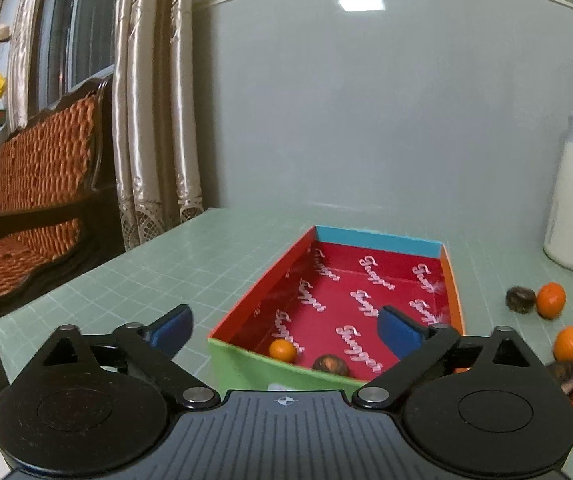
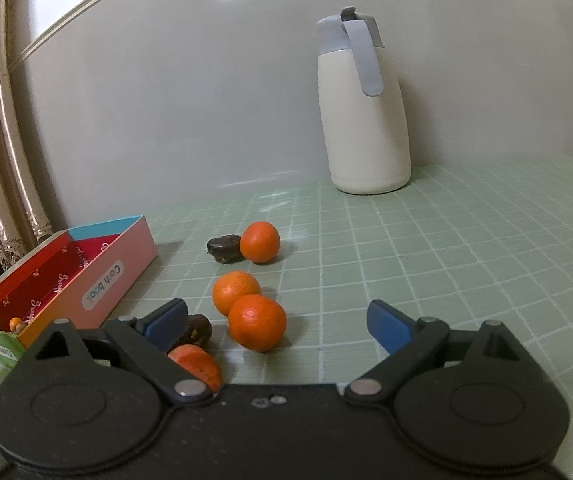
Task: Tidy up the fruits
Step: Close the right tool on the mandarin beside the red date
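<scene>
Your left gripper (image 1: 284,330) hangs over the near end of the shallow cardboard box with the red printed floor (image 1: 452,280), its blue-padded fingers (image 1: 172,330) spread wide with nothing between them. Inside that box, against the near green wall, lie one small orange mandarin (image 1: 283,350) and, just right of it, a dark brown wrinkled fruit (image 1: 330,363); the two are close but apart.

Your right gripper (image 2: 278,320) is to the right of the box, above the green gridded worktop (image 2: 466,264), fingers wide and holding nothing. Right of the box, loose fruit lies on the worktop: a dark fruit (image 2: 222,249) touching a mandarin (image 2: 260,241) farthest from you, then two mandarins (image 2: 233,291) (image 2: 257,322) touching each other, the nearer one between your fingers. Another dark fruit (image 2: 198,328) and an orange fruit (image 2: 198,366) lie partly hidden behind your left finger (image 2: 165,322).

A cream flask with a grey lid (image 2: 364,120) stands upright well beyond the box, by the wall.
</scene>
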A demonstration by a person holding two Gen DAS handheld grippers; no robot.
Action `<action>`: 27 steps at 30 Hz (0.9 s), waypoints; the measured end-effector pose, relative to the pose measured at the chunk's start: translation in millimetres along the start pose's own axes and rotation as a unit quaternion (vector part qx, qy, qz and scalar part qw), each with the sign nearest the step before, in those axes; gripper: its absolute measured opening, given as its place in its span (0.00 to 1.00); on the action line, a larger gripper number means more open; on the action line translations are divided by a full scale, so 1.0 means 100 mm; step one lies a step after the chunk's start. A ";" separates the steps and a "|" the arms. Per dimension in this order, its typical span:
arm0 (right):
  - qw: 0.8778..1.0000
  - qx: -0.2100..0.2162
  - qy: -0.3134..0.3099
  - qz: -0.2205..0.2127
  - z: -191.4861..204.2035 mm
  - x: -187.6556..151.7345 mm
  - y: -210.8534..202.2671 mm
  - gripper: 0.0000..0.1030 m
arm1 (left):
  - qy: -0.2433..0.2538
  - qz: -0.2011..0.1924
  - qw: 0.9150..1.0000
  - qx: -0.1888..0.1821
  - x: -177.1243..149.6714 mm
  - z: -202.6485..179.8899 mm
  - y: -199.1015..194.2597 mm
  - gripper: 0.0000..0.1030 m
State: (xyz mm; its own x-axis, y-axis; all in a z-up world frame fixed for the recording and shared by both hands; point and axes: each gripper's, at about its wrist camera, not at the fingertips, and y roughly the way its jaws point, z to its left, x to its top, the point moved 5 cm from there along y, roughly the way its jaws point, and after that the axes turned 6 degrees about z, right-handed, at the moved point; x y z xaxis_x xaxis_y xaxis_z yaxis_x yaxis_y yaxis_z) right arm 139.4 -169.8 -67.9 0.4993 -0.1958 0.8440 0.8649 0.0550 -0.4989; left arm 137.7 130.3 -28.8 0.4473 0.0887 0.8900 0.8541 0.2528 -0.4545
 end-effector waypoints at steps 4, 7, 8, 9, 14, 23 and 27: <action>1.000 -0.001 0.010 0.002 -0.03 0.01 0.01 0.90 | 0.019 -0.007 1.000 0.002 -0.08 -0.06 -0.12 1.00; 1.000 -0.001 0.014 0.006 -0.03 0.00 0.02 0.84 | 0.029 -0.005 1.000 0.000 -0.15 -0.09 -0.20 1.00; 1.000 -0.001 0.015 0.008 -0.03 0.00 0.03 0.84 | 0.029 -0.004 1.000 -0.001 -0.17 -0.09 -0.22 1.00; 1.000 -0.001 0.015 0.009 -0.04 0.00 0.03 0.84 | 0.030 -0.002 1.000 -0.002 -0.20 -0.09 -0.24 1.00; 1.000 -0.002 0.015 0.012 -0.03 0.00 0.06 0.79 | 0.039 0.000 0.999 0.001 -0.27 -0.11 -0.31 1.00; 0.999 -0.003 0.022 0.027 -0.02 0.01 0.20 0.70 | 0.053 -0.001 0.999 0.006 -0.35 -0.13 -0.37 1.00; 0.999 -0.001 0.027 0.039 -0.03 0.01 0.27 0.57 | 0.053 -0.001 0.999 0.007 -0.36 -0.11 -0.37 1.00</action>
State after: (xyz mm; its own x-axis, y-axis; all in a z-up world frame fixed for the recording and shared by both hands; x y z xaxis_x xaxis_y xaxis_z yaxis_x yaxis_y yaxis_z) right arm 163.2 -171.6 -81.0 0.5612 -0.2431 0.7912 0.8236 0.0694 -0.5629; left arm 92.8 107.5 -44.5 0.4719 -0.0138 0.8815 0.8514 0.2667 -0.4516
